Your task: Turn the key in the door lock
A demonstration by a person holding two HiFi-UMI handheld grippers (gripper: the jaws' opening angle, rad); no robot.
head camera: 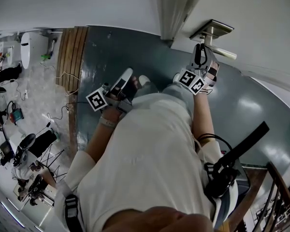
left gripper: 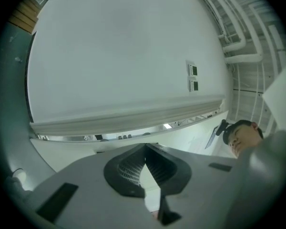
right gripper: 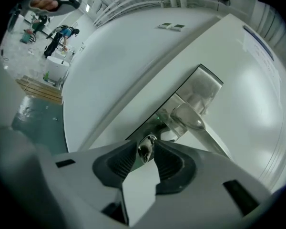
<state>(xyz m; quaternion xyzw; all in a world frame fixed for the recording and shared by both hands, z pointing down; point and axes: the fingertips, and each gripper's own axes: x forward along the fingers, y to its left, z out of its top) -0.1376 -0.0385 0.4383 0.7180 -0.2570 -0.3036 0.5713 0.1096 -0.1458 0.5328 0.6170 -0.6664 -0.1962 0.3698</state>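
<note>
Where we look along the right gripper (right gripper: 147, 147), its two jaws stand spread, and one key (right gripper: 146, 146) sits between their tips. The pads flank the key's head rather than clamp it. Only that metal head shows, because the blade is sunk out of sight and the jaw tips cover the keyhole. The key's long axis runs away from the gripper, straight into the door (right gripper: 238, 80).

Just beyond the key we count one lock plate (right gripper: 200, 87), and the key sits at its nearer end. One lever handle (right gripper: 193, 120) springs from the plate, and its free end is cut off behind the right jaw body.

Held well apart from the lock, the left gripper (left gripper: 144, 149) faces a plain white wall (left gripper: 114, 56). Its jaws are pressed together at the tips with nothing between them. Farther off on that wall we count two small panels (left gripper: 193, 78), too small to read.

From the head view we count two marker cubes (head camera: 97, 100), one per gripper. The right gripper hides the key there. Beyond it lie the dark floor (head camera: 116, 47) and one set of wooden slats (head camera: 72, 52).
</note>
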